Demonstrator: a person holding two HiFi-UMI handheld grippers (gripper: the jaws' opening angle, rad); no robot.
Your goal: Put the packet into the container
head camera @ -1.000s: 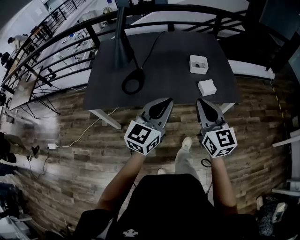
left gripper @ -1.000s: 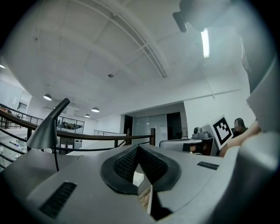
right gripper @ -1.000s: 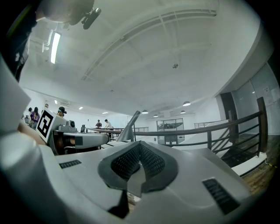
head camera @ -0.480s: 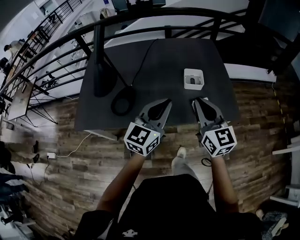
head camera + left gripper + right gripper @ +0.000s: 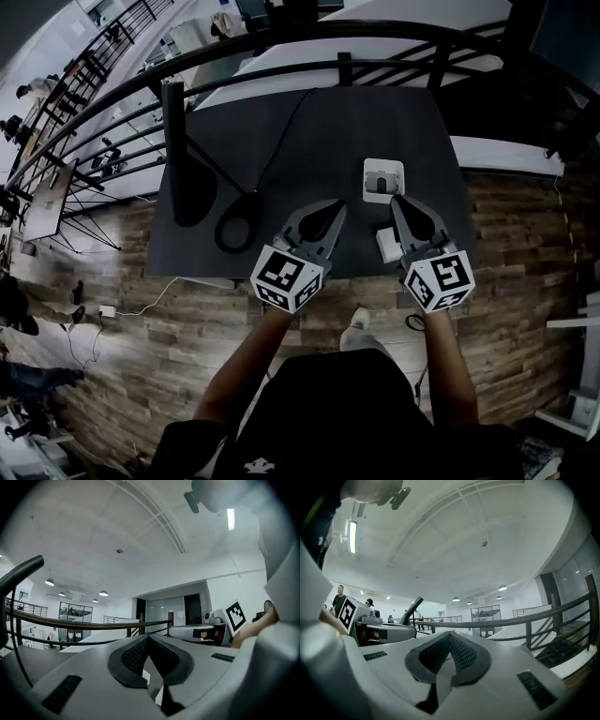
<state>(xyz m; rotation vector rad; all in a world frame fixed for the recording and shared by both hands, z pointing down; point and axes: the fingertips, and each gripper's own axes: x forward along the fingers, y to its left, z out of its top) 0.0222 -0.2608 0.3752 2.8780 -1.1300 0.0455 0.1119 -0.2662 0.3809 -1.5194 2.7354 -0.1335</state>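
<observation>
In the head view a small white container stands open-topped on the dark table. A white packet lies flat near the table's front edge, partly hidden by my right gripper. That gripper is shut and empty, its tip just short of the container. My left gripper is shut and empty too, over the table left of the packet. In the left gripper view its jaws meet at the tip. The right gripper view shows the same closed jaws. Both gripper views face up at the ceiling.
A black lamp stands at the table's left, with a ring-shaped base and a cable running to the back. A dark railing curves behind the table. Wooden floor lies around it.
Both grippers have come forward over the table's front edge. The packet, once ahead of the right gripper, now lies beside it, and the container sits just past its tip.
</observation>
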